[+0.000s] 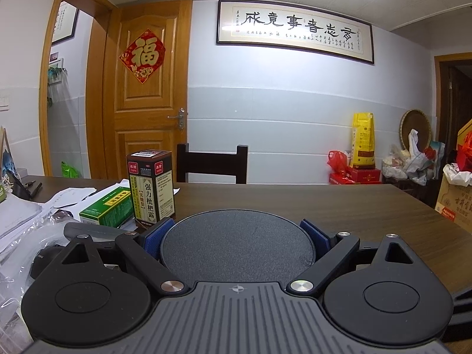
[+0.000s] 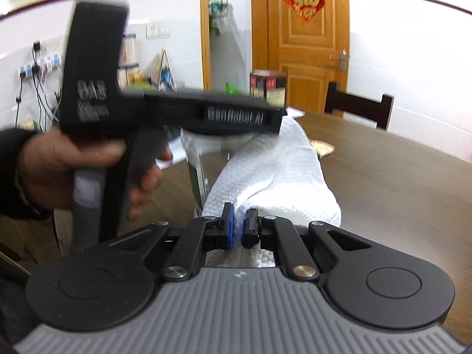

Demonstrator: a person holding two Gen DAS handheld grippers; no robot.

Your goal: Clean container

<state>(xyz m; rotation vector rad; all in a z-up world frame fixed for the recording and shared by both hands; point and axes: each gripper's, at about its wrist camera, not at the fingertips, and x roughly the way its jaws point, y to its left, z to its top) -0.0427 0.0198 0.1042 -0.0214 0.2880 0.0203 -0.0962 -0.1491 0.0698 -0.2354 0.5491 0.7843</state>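
Right fingers (image 2: 227,227) pinched on cloth (image 2: 274,171).

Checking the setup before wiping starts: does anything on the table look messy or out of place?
Mostly the left end: loose papers and plastic wrap sprawl there, with a green box lying flat beside the upright brown box. Nothing looks spilled or broken.

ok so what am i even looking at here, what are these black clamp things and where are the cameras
These are two hand-held grippers, each carrying a fisheye camera that looks along its fingers; a person works them.

The left wrist view shows the left gripper clamped on a round dark lid above a brown table, with a medicine box and a green box nearby.

The right wrist view shows the right gripper pinching a white cloth. The person's hand holding the other gripper appears there, blurred.
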